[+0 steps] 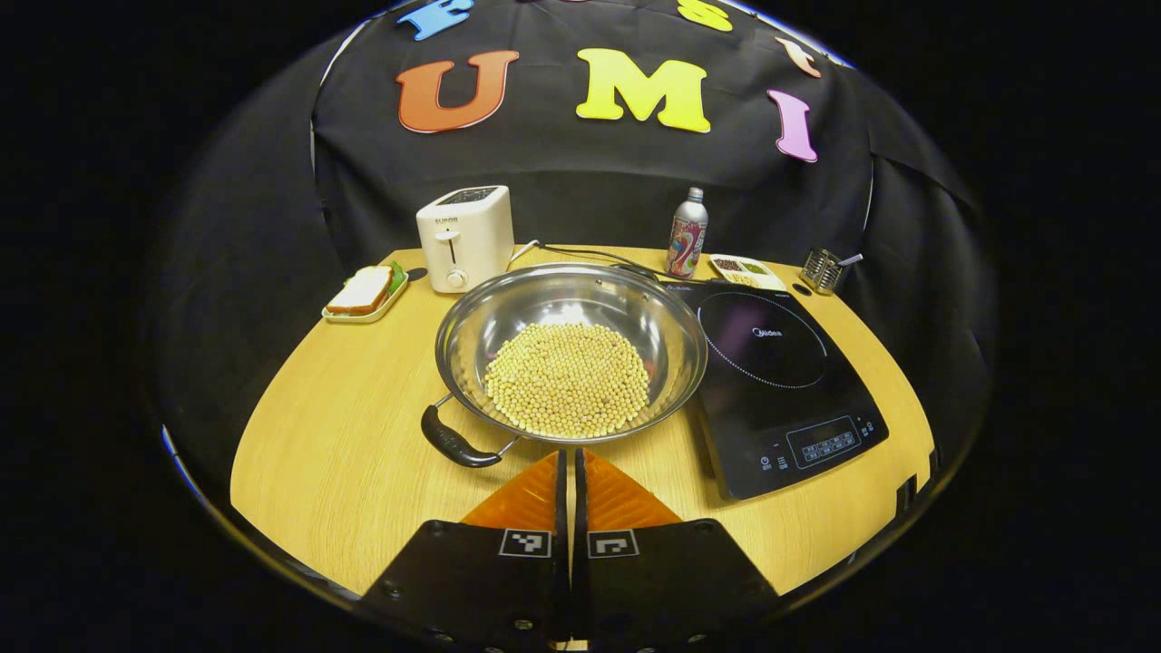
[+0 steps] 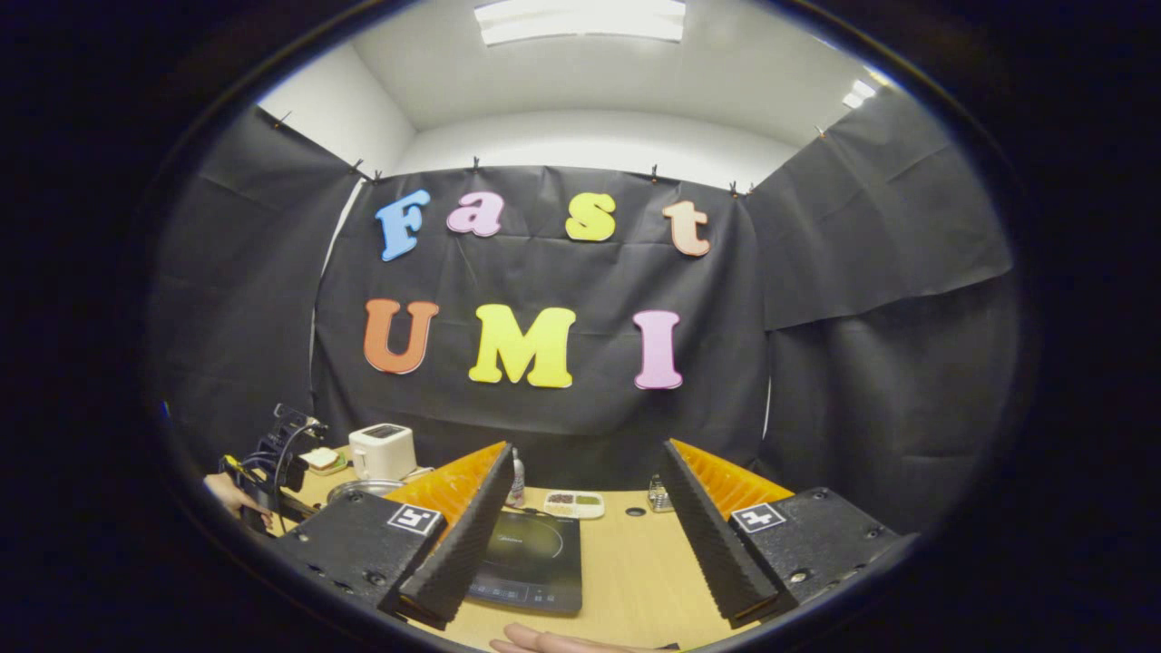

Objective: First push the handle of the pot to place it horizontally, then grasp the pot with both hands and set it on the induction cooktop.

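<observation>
Pot (image 1: 570, 352) handle (image 1: 456, 443) angles toward the near-left, beside the left claw (image 1: 570, 462)

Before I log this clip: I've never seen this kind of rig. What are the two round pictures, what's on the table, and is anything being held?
There is no robot arm: a person carries a two-finger tool in each hand, and a fisheye camera rides on each.

The left gripper view looks down at a wooden table. The left gripper has its orange fingers closed together, holding nothing, just in front of a steel pot of yellow beans. The pot's black handle points toward the camera and left. Beside the pot lies a black induction cooktop; behind stand a toaster, a sandwich on a tray, and a bottle.

The right gripper view looks higher, at the booth wall. The right gripper is open and empty.
</observation>
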